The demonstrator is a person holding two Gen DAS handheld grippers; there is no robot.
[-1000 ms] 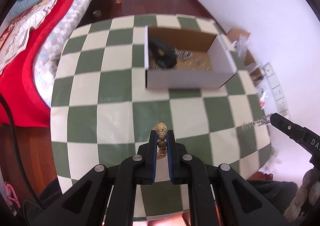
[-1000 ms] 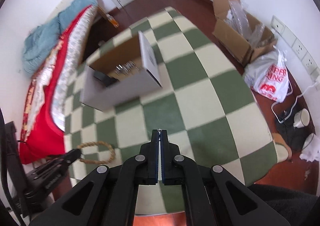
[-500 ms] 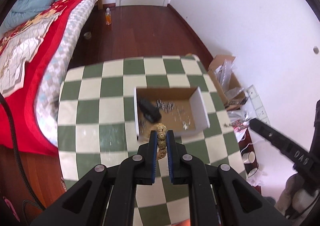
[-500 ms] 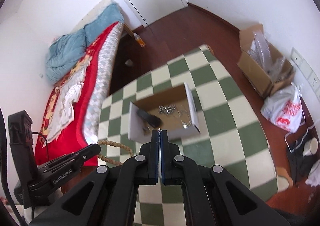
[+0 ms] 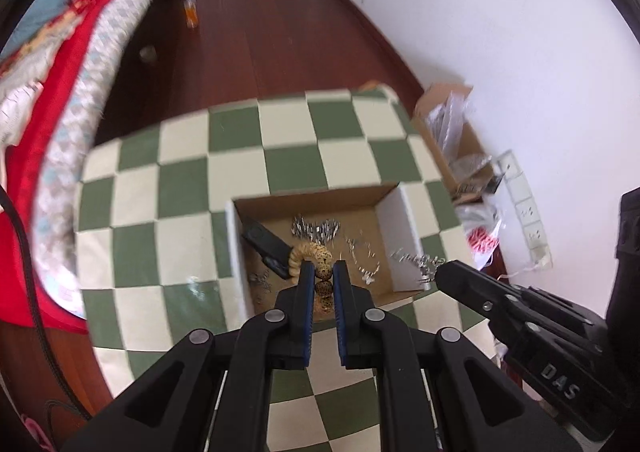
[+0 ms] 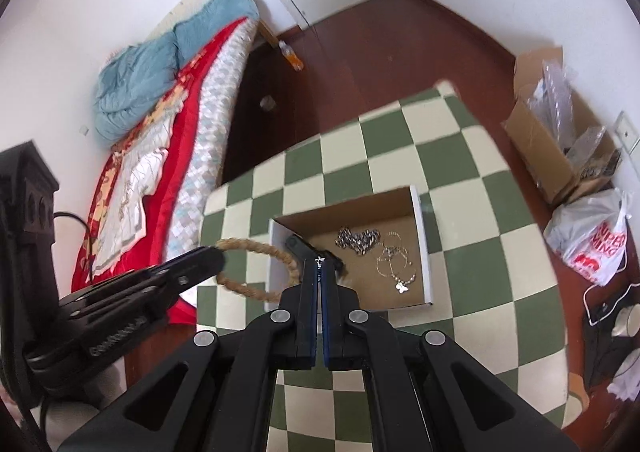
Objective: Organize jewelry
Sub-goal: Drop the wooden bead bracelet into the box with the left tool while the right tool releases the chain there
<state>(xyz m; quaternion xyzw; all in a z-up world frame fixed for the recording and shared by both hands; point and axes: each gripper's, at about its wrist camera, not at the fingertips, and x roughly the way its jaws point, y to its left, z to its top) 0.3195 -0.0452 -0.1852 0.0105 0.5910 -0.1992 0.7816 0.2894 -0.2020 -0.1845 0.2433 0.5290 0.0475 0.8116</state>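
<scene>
An open cardboard box [image 5: 400, 236] sits on the green and cream checkered table [image 5: 180, 191]. It holds a black object [image 5: 266, 246] and several silver pieces [image 5: 316, 230]. My left gripper [image 5: 320, 272] is shut on a tan speckled bead bracelet [image 5: 308, 252], which hangs over the box's near left part. My right gripper [image 6: 319, 264] is shut on a thin silver chain [image 6: 319, 260], of which only a tip shows. From the left wrist view, that chain [image 5: 416, 262] dangles off the right gripper [image 5: 440, 275] above the box's right wall. The right wrist view shows the left gripper [image 6: 216, 256] with the bracelet loop [image 6: 280, 256].
A bed with a red cover [image 5: 40, 131] runs along the table's left side. On the floor to the right stand a cardboard box of plastic bags [image 6: 552, 147] and a white shopping bag [image 6: 596, 240]. A bottle [image 5: 191, 11] stands on the wooden floor beyond.
Both grippers have risen and moved forward across the table with their jewelry. The box, far ahead a second ago, now lies right beyond the fingertips.
</scene>
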